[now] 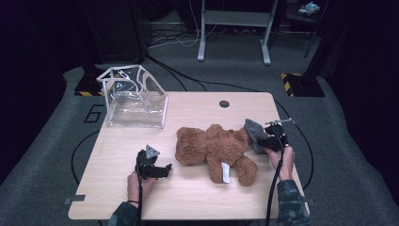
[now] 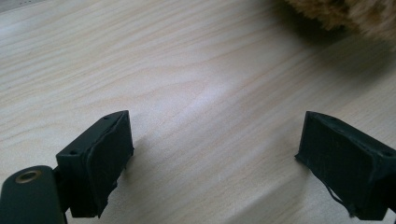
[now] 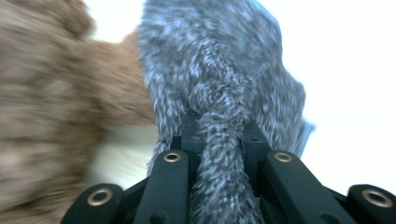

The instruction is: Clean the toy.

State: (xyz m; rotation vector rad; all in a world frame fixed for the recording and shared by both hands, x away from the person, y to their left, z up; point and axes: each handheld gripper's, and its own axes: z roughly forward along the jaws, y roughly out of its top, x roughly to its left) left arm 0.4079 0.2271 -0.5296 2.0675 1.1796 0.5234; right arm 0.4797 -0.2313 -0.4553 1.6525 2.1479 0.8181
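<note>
A grey fleecy cloth (image 3: 219,88) is pinched in the right gripper (image 1: 269,140) near the desk's (image 1: 117,188) right edge, against the brown teddy bear's (image 1: 214,148) foot, seemingly for dressing it, while the left gripper (image 1: 162,170) rests wide and empty beside its head.

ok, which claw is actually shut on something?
The right claw: its jaws pinch the grey fuzzy cloth beside the brown teddy bear. The left claw stands wide open over bare table.
</note>
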